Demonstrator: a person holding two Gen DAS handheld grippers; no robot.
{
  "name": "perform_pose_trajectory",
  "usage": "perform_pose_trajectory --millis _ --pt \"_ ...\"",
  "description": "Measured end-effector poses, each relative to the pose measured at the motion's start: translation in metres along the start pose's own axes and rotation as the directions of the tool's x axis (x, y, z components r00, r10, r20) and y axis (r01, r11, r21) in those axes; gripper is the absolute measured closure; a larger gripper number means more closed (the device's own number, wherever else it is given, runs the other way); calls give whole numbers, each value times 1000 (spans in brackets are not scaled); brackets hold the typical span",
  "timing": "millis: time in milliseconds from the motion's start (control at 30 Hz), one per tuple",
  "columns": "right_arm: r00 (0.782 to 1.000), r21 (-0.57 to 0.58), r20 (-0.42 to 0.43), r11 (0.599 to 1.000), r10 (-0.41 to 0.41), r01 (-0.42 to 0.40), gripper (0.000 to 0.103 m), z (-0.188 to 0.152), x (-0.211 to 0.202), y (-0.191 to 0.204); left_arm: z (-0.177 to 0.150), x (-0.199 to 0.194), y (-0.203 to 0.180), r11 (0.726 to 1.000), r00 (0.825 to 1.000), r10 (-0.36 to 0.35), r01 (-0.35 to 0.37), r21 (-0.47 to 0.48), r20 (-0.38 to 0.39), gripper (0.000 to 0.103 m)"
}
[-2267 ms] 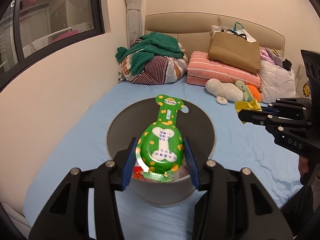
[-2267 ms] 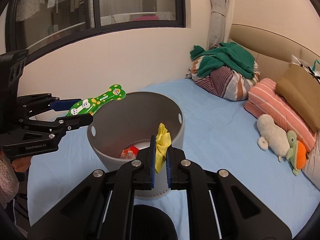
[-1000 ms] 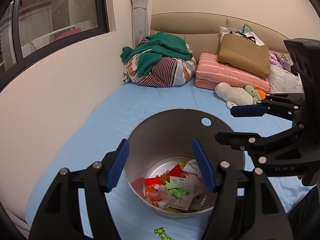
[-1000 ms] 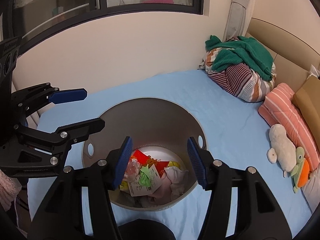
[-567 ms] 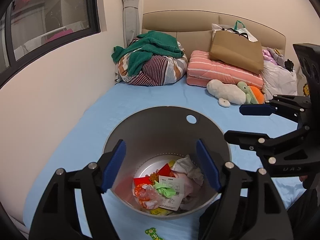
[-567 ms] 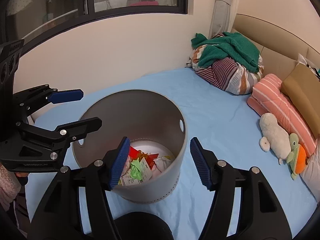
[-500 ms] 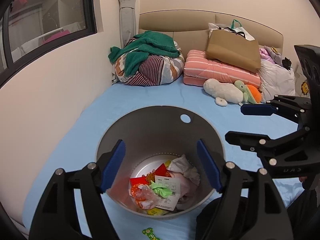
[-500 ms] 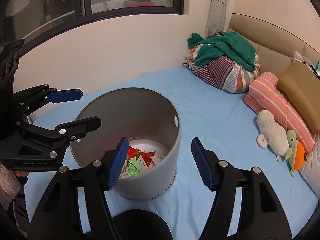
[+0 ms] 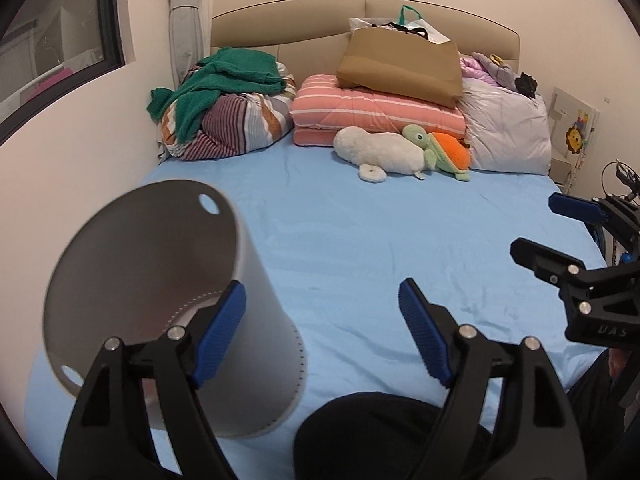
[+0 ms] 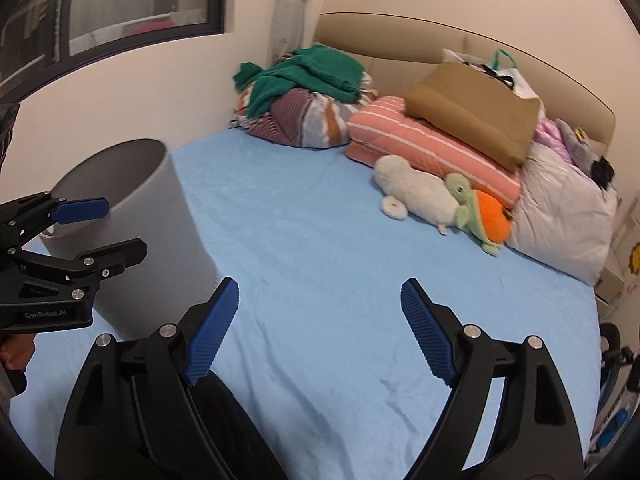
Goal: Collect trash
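From where I stand the tidying looks close to done: the grey bin (image 9: pixel 168 300) sits on the blue bedsheet (image 9: pixel 360 240) at the lower left of the left wrist view, its inside mostly hidden, and I can spot no loose trash on the open sheet, though what lies below the frame I cannot tell. The left gripper (image 9: pixel 322 334) and right gripper (image 10: pixel 320 330) both point down at bare sheet with jaws opening and nothing between them, each showing at the other's frame edge.
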State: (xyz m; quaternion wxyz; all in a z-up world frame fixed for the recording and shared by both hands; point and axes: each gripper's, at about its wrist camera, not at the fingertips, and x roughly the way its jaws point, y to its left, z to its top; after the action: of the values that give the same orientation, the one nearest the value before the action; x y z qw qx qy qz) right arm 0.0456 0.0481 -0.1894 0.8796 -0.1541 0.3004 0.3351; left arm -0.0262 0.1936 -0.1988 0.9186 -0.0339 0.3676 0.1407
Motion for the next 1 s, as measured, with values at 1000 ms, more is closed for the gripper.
perform_pose_trajectory --millis 1000 --pt "884 480 -160 748 -438 458 10 -177 -130 -176 -28 -8 -253 911 954 -297 294 288 -33 20"
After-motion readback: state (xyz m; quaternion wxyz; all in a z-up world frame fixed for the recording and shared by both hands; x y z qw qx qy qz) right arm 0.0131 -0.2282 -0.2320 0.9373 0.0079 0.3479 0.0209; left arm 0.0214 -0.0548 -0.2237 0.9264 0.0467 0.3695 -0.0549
